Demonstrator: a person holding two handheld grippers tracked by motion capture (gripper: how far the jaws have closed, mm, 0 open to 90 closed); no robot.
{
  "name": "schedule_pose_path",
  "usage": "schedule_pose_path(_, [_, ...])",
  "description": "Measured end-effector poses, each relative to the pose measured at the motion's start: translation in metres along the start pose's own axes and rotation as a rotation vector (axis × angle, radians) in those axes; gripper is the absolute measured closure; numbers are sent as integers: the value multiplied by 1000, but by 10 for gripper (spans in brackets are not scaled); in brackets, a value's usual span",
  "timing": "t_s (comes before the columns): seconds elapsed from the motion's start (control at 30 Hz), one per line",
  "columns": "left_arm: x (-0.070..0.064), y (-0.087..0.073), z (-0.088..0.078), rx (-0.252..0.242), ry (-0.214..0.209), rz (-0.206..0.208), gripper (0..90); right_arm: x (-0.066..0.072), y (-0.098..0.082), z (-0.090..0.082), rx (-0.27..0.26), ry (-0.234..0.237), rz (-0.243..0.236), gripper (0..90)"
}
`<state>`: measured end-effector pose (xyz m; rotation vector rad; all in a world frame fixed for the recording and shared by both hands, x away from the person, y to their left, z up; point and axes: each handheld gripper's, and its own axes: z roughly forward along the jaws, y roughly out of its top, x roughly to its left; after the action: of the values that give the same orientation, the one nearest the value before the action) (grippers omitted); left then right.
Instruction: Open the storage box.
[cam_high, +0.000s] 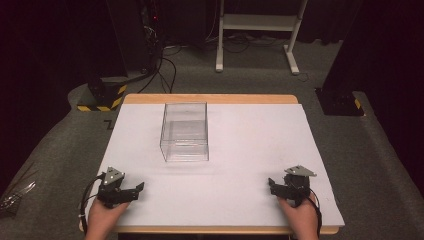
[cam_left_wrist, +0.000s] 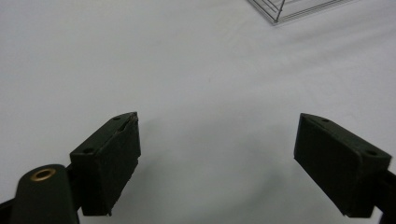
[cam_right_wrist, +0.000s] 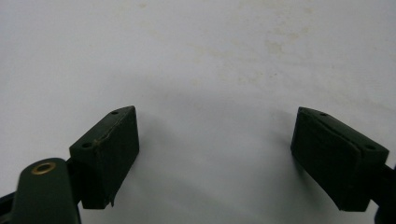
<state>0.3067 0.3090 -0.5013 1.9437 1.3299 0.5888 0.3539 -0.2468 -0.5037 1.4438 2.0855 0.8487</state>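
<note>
I'm holding the left gripper (cam_high: 131, 192) low over the near left corner of the white table (cam_high: 240, 150), and its jaws are standing wide apart with nothing but bare tabletop between them; its own view is showing the same gap (cam_left_wrist: 217, 158) over plain white surface. The right gripper (cam_high: 273, 185) is sitting at the near right corner, jaws likewise spread with nothing in them, and in its view (cam_right_wrist: 215, 156) I'm looking at the white sheet with a few faint yellowish stains further off. Both tips are pointing inward, toward the middle of the table. The clear plastic box (cam_high: 184, 131) is standing upright and open-topped in the far left-centre part of the table, well apart from both grippers; one corner of it (cam_left_wrist: 299, 8) is peeking into the top of the left gripper view. My hands are gripping the tools from the near edge.
</note>
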Motion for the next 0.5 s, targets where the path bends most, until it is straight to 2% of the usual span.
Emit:
schedule_pose_path(0.13, [-3, 2, 0, 4, -20, 20, 150, 0, 0, 0, 0, 0, 2, 154])
schedule_pose_path(0.3, [-9, 7, -4, -28, -54, 33, 147, 0, 0, 0, 0, -1, 3, 155])
schedule_pose_path(0.5, [-19, 11, -4, -37, -75, 48, 150, 1, 0, 0, 0, -3, 2, 156])
